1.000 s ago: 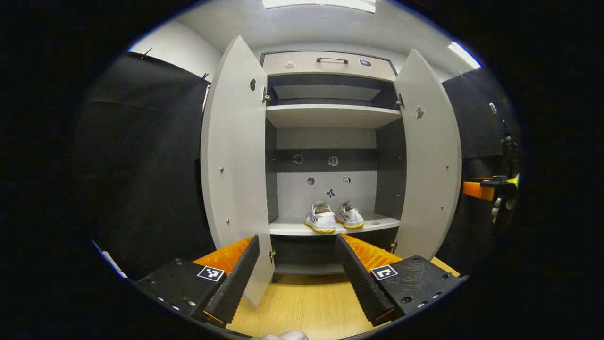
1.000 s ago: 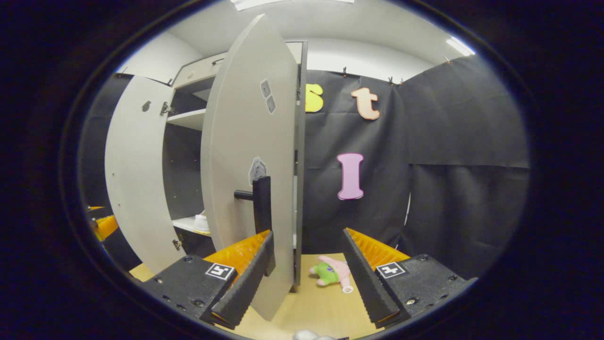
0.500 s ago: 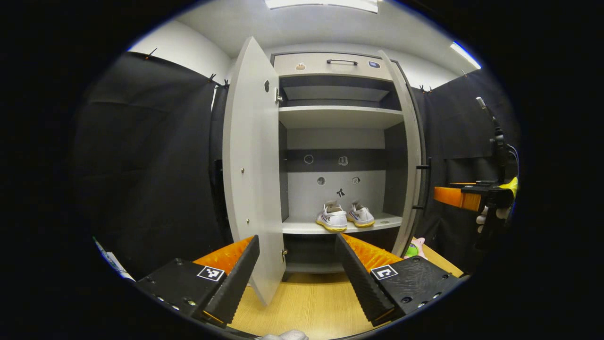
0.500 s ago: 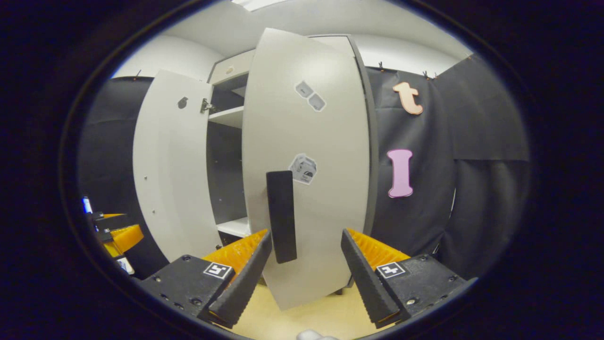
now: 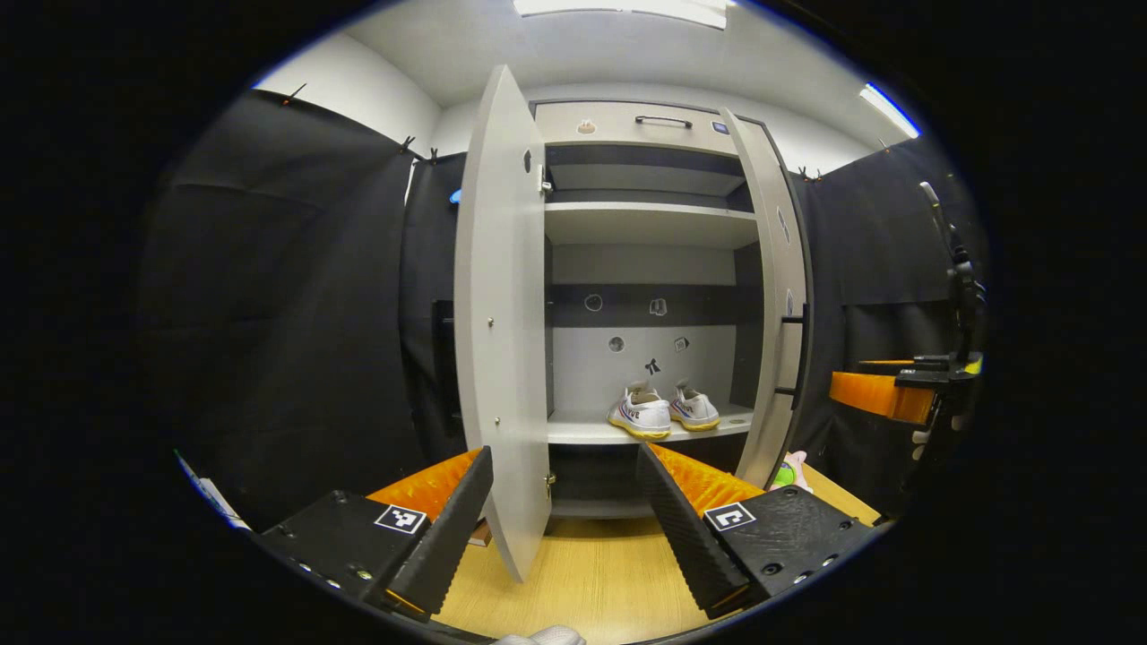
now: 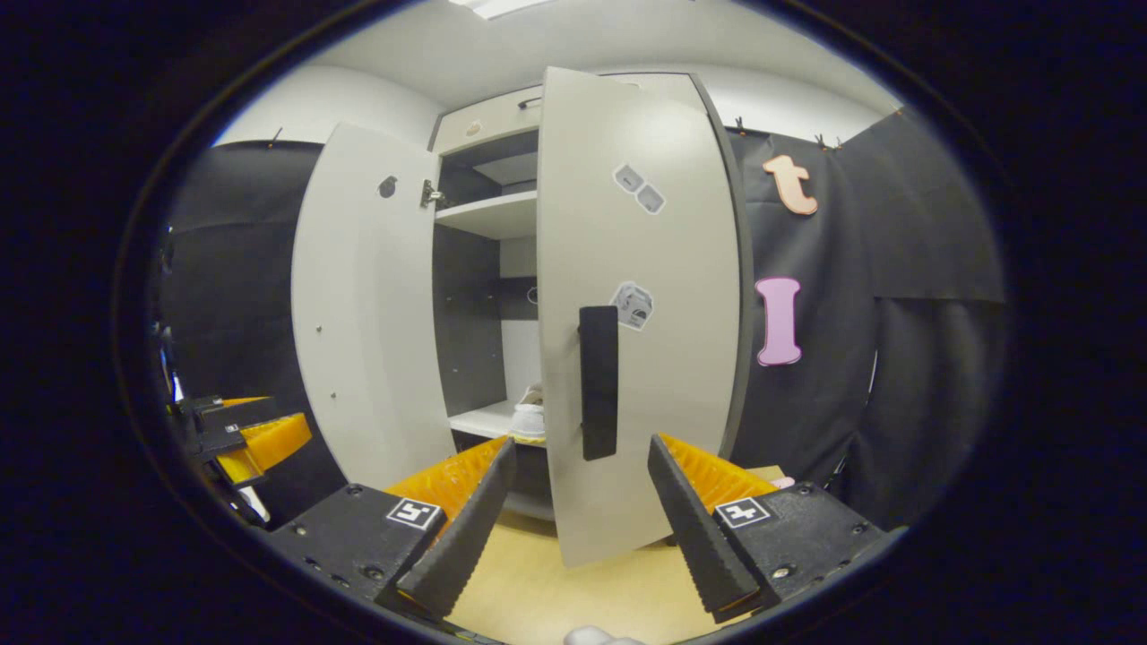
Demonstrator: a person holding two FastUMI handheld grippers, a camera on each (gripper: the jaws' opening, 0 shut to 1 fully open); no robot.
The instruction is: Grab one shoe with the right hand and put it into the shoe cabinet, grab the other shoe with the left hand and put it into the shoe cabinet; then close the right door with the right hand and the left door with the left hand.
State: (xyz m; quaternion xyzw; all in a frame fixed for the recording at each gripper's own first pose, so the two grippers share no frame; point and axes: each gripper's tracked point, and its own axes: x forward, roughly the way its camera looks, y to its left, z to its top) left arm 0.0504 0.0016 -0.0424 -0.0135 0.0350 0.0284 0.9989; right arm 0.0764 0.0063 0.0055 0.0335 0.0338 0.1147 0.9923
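No text can be read; the stickers (image 6: 633, 305) on the right door (image 6: 659, 358) are too small.

On my left gripper (image 5: 564, 528) I see two black blocky mounts studded with small screws, each bearing a square black-and-white marker tag, and long wedge-shaped fingers (image 5: 690, 528) with ribbed inner faces. My right gripper (image 6: 578, 528) is built the same way: screwed black housings, marker tags, ridged wedge fingers (image 6: 694, 528).

right door (image 6: 663, 296) partly closed, black handle (image 6: 599, 382), hand-held gripper (image 6: 578, 511) spread
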